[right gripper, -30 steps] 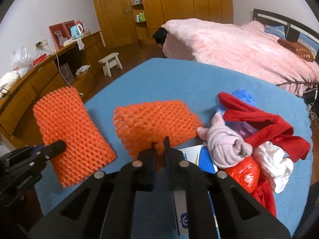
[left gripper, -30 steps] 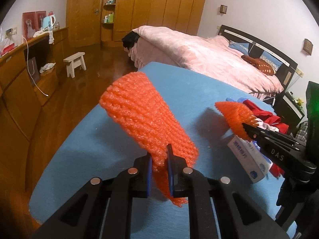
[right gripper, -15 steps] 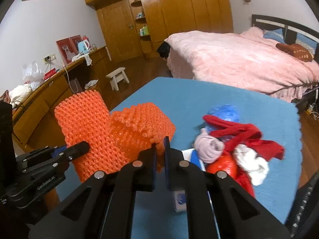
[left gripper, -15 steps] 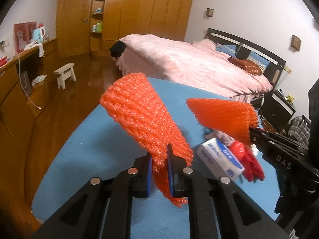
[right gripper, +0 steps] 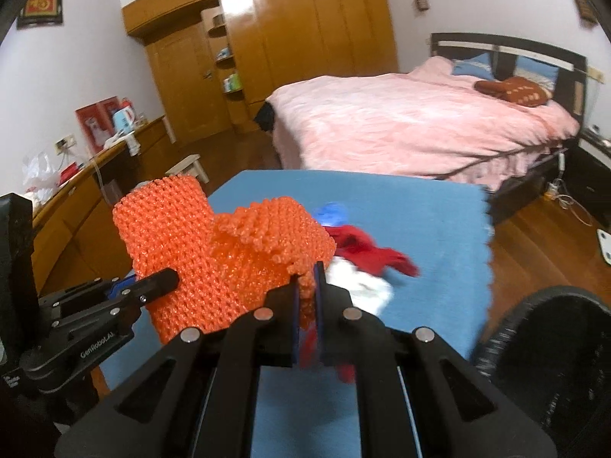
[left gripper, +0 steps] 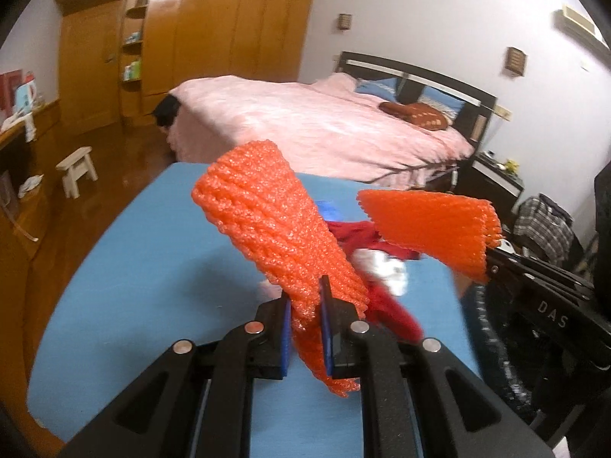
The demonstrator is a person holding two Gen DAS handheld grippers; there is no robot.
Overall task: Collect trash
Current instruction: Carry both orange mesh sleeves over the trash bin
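Left gripper: clamped narrow on an orange foam net sleeve, which sticks up and away above the blue cloth.
Right gripper: pinched tight on a second orange foam net, also lifted clear of the blue cloth.
Foam nets counted: two, one per gripper, side by side in the air; in the right wrist view they overlap, and I cannot tell whether they touch.
Left wrist view only: the right gripper seen from the side with its net fanned out flat; a dark nightstand and a plaid bundle beyond the blue cloth's right side.
Right wrist view only: the left gripper from the side with its sleeve shown full width; a framed picture high on the wall; a kettle on the long wooden counter left of the blue cloth.
Both views: a blurred heap of red and white cloth on the blue cloth just past the nets, a bit of blue plastic behind it; one pink bed behind the cloth; one white stool left of it; a black round rim at its near right edge.
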